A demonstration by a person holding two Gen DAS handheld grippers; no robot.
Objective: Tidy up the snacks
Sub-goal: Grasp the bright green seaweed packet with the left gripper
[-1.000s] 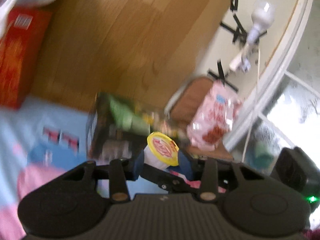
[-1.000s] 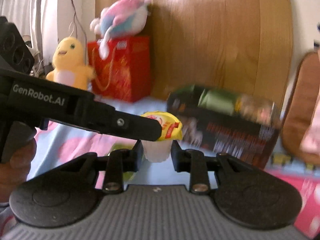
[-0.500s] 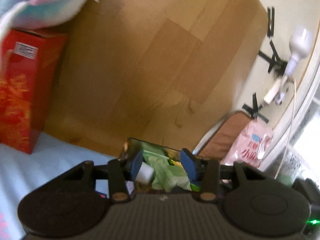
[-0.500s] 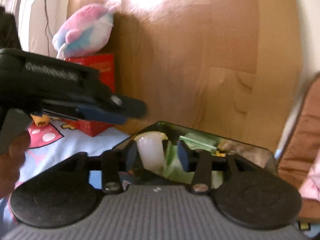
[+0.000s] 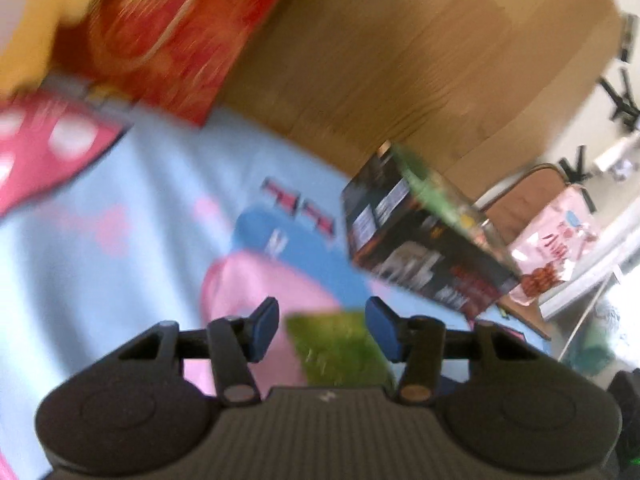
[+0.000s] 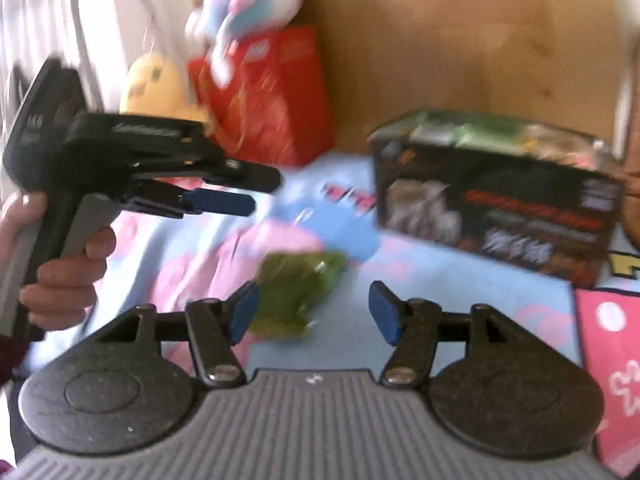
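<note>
A green snack packet (image 5: 340,348) lies on the patterned bedsheet, seen past my left gripper (image 5: 322,330), whose jaws are opening with nothing pressed between the pads. A dark open box (image 5: 424,248) with snacks inside stands to the right on the sheet. In the right wrist view the same green packet (image 6: 298,292) lies just beyond my right gripper (image 6: 312,312), whose jaws are opening and hold nothing. The dark box (image 6: 496,196) stands at the right, and my left gripper (image 6: 224,190) is held by a hand (image 6: 64,280) at the left.
A red gift bag (image 6: 272,92) with a pink-blue plush and a yellow plush (image 6: 156,88) stands by the wooden headboard (image 5: 420,64). A pink snack bag (image 5: 552,248) leans on a brown chair at the right. The views are motion-blurred.
The yellow-lidded cup held between both grippers went into the dark box and was let go. Both grippers drew back and down to the green packet, jaws wider.
</note>
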